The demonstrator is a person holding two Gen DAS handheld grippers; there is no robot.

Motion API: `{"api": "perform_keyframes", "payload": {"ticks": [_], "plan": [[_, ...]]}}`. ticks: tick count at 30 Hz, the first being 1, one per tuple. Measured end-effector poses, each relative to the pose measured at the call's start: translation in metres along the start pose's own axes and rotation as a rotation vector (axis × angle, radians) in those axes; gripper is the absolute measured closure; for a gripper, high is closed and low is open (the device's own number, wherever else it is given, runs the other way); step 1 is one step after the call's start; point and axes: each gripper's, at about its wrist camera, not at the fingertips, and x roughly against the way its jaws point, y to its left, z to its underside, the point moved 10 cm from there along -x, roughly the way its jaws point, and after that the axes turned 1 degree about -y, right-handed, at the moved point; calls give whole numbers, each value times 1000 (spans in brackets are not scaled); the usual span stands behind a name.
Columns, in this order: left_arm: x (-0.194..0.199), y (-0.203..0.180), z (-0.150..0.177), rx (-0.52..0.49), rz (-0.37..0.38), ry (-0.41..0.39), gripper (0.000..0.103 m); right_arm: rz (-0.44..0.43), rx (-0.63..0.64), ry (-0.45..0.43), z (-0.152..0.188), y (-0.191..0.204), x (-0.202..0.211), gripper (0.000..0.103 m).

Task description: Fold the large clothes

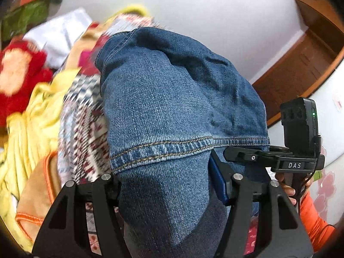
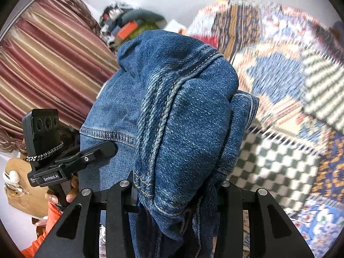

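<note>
A pair of blue jeans (image 1: 167,99) is lifted in the air and fills the middle of both views. My left gripper (image 1: 172,185) is shut on a hem end of the jeans, with denim draped over its fingers. My right gripper (image 2: 176,189) is shut on another bunched part of the jeans (image 2: 185,111), near a thick seam. The fingertips of both grippers are hidden by cloth. The right gripper (image 1: 253,157) shows in the left wrist view, close beside the denim. The left gripper (image 2: 94,152) shows in the right wrist view.
A pile of clothes lies below: a yellow garment (image 1: 32,116), a red one (image 1: 19,75), a patterned knit (image 1: 83,120). Patterned blankets (image 2: 279,75) and a checkered cloth (image 2: 273,165) cover the bed. A striped curtain (image 2: 47,60) hangs at left. A wooden door (image 1: 301,64) stands at right.
</note>
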Motion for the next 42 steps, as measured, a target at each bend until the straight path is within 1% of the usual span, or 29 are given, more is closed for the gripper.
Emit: {"api": "perform_keyframes", "payload": {"ticks": [3, 5, 9, 11, 13, 17, 19, 21, 22, 24, 29, 31, 34, 35, 37, 39, 42], "plan": [[-23, 35, 17, 35, -22, 40, 40, 2, -22, 67, 11, -9, -40, 64], [-36, 52, 29, 64, -27, 63, 40, 17, -14, 96, 16, -12, -58, 64], [-52, 80, 50, 160, 15, 88, 40, 60, 50, 129, 18, -12, -82, 64], [-55, 89, 57, 191, 34, 82, 40, 71, 82, 141, 16, -9, -90, 64], [-59, 95, 60, 204, 33, 72, 39, 69, 92, 152, 14, -9, -97, 63], [-65, 99, 68, 207, 11, 75, 35, 49, 80, 155, 17, -16, -107, 55], [-62, 94, 72, 204, -9, 79, 30, 44, 65, 154, 21, -22, -107, 51], [-59, 91, 78, 173, -49, 85, 28, 69, 69, 152, 26, -23, -104, 44], [-58, 86, 81, 160, -63, 86, 28, 86, 74, 140, 26, -24, -103, 43], [-52, 82, 85, 136, -95, 86, 27, 108, 85, 142, 29, -26, -98, 40], [-41, 81, 90, 141, -133, 75, 27, 145, 103, 127, 33, -27, -75, 37], [-32, 77, 91, 121, -158, 69, 27, 157, 114, 125, 37, -31, -63, 37], [-19, 66, 90, 23, -240, 49, 27, 178, 147, 122, 42, -33, -44, 37], [-14, 61, 87, -39, -293, 38, 27, 186, 160, 118, 43, -32, -37, 37], [-3, 57, 80, -118, -355, 21, 27, 200, 185, 106, 42, -28, -25, 37], [0, 53, 70, -160, -387, 1, 27, 223, 221, 69, 36, -22, -11, 37], [-2, 64, 54, -165, -398, -29, 27, 246, 272, 9, 19, -10, 4, 37]]}}
